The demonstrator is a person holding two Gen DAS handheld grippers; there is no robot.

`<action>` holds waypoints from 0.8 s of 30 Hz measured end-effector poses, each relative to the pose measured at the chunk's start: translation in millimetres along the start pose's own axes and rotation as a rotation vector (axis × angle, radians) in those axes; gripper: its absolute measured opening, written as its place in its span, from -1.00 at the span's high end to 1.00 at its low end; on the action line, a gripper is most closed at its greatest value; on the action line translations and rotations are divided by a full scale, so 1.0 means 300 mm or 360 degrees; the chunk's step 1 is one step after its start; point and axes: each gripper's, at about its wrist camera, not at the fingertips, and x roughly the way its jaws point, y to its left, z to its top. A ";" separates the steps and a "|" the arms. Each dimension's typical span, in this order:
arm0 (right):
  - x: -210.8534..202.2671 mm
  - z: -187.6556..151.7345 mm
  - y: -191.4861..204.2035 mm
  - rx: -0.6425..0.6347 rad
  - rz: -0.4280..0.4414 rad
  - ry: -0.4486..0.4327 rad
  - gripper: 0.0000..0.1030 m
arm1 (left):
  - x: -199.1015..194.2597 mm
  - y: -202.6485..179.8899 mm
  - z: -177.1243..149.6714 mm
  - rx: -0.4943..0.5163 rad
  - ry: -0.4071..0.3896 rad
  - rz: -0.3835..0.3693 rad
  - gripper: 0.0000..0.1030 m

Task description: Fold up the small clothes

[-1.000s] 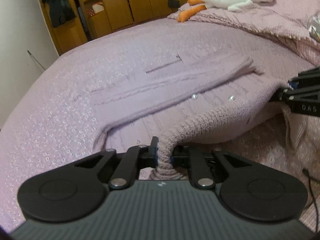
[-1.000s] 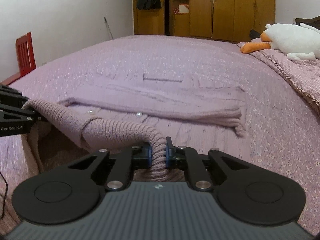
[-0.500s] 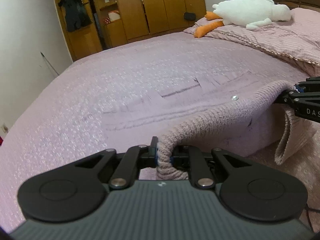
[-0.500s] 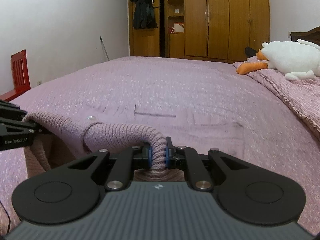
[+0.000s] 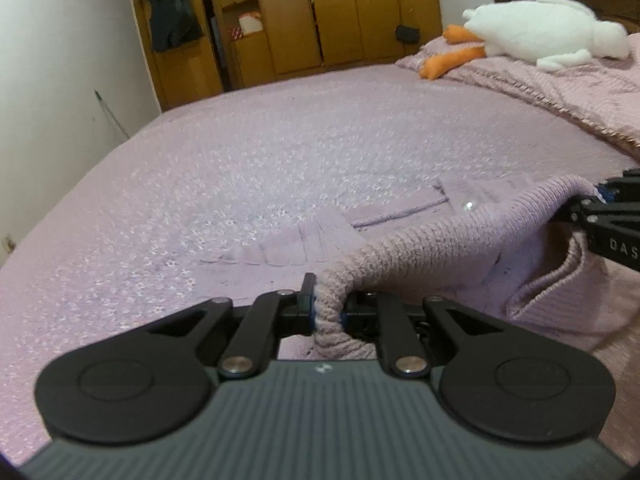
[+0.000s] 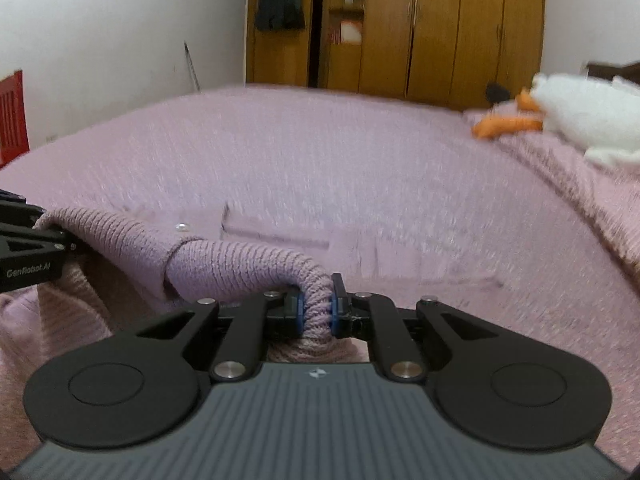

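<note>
A small pink knitted cardigan (image 5: 448, 240) with pearl buttons lies on the pink bedspread (image 5: 240, 168), its near hem lifted off the bed. My left gripper (image 5: 328, 312) is shut on the ribbed hem at one corner. My right gripper (image 6: 316, 308) is shut on the hem (image 6: 248, 260) at the other corner; it shows in the left wrist view at the right edge (image 5: 600, 204). The hem hangs stretched between both grippers over the rest of the cardigan (image 6: 360, 252), whose far edge still lies flat. The lower layers are hidden under the raised fold.
A white plush goose (image 5: 536, 36) with orange feet lies on a folded pink blanket (image 5: 560, 92) at the right. Wooden wardrobes (image 6: 440, 28) stand beyond the bed. A red chair (image 6: 12, 116) stands at the left by the white wall.
Both grippers have carried the hem forward over the cardigan toward its far edge. Less of the flat garment shows beyond the fold. The right wrist view is blurred by motion.
</note>
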 end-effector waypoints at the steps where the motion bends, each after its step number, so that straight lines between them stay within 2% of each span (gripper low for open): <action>1: 0.031 -0.010 -0.002 0.0002 0.0000 0.0044 0.75 | 0.028 -0.004 0.000 -0.0002 0.0034 0.0001 0.75; 4: 0.106 -0.049 -0.013 0.0037 0.0009 0.0145 0.75 | 0.107 -0.021 -0.013 0.0030 0.0120 0.0018 0.74; 8: 0.145 -0.068 -0.016 0.0082 0.0009 0.0145 0.74 | 0.175 -0.019 -0.050 -0.0019 0.0219 0.0065 0.70; 10: 0.159 -0.068 -0.020 0.0079 0.0014 0.0145 0.71 | 0.177 -0.011 -0.057 -0.0045 0.0213 0.0065 0.65; 16: 0.107 -0.067 -0.041 0.0160 0.0067 0.0137 0.41 | 0.150 0.008 -0.051 -0.0072 0.0234 0.0040 0.54; 19: 0.044 -0.083 -0.057 0.0232 0.0071 0.0092 0.06 | 0.132 0.003 -0.033 -0.0083 0.0268 0.0042 0.17; 21: 0.003 -0.098 -0.071 0.0271 0.0068 0.0076 -0.21 | 0.109 0.006 -0.036 -0.0064 0.0296 0.0062 0.08; 24: -0.056 -0.125 -0.099 0.0338 0.0098 0.0069 -0.30 | 0.057 0.010 -0.046 -0.0029 0.0295 0.0039 0.08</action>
